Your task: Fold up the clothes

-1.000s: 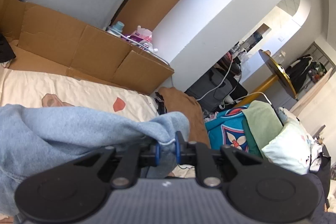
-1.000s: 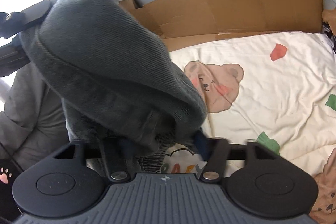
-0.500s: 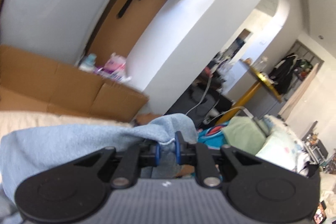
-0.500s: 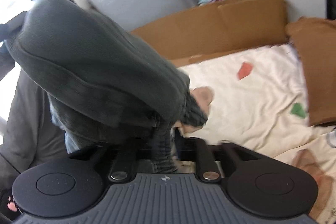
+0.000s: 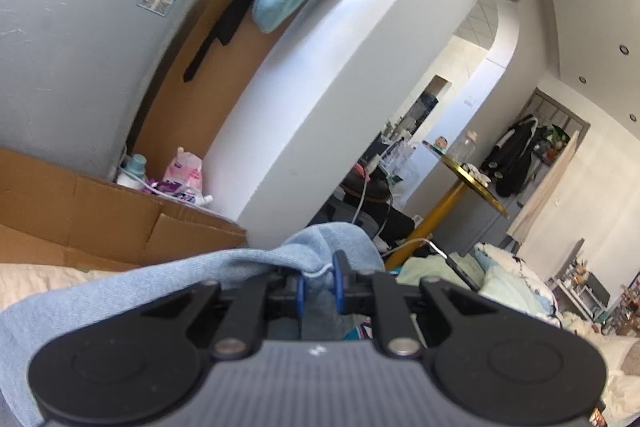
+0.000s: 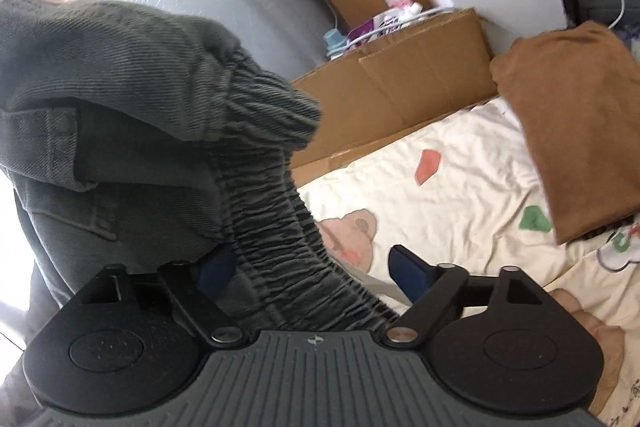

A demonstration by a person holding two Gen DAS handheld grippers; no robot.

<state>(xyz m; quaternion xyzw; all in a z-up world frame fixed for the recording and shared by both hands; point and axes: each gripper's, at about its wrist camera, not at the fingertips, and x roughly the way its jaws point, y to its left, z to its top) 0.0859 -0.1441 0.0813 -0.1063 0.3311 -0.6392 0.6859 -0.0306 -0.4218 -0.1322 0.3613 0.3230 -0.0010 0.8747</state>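
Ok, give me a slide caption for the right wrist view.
Right claw open around the dark grey trousers, their elastic waistband lying between its jaws above the bear-print sheet.

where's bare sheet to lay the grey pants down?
Free: bear-print sheet between the cardboard and the brown garment, running toward the right gripper. Crowded: the sheet's right edge under that garment; the clothes pile in the left view.
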